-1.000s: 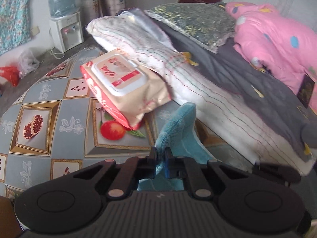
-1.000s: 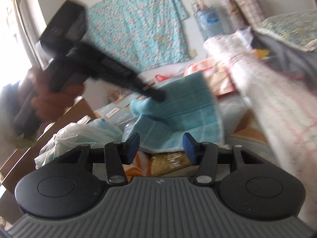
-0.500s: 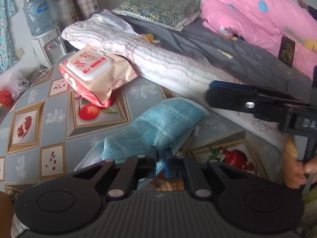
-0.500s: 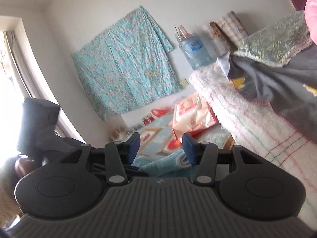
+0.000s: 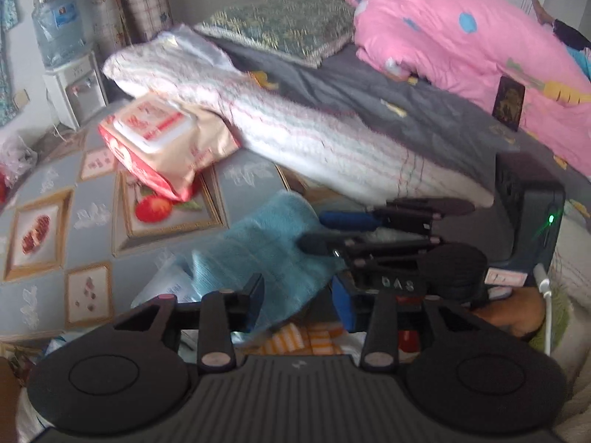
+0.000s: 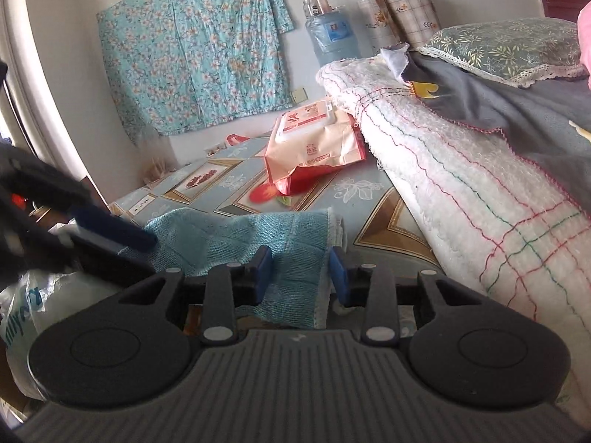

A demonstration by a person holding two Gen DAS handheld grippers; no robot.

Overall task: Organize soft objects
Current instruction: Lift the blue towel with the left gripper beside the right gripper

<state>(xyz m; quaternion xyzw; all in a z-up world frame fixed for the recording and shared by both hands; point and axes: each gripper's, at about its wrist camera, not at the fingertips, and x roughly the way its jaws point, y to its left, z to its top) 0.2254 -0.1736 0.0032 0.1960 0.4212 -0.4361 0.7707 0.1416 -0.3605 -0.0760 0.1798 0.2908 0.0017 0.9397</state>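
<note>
Right tool (image 6: 300, 275) astride blue towel's (image 6: 258, 236) edge

right gripper (image 6: 301, 271): jaws closing, blue pads either side of the cloth's near end, not yet pressing it
blue cloth (image 6: 258, 236): folded, lying on the patterned table (image 6: 369, 188)
left gripper (image 6: 110, 238): enters from the left, blurred, tip at the cloth's left edge
wipes pack (image 6: 314, 144): further back, leaning against the white quilted bedding (image 6: 461, 184)
wall: floral turquoise fabric (image 6: 192, 48) hanging
</note>
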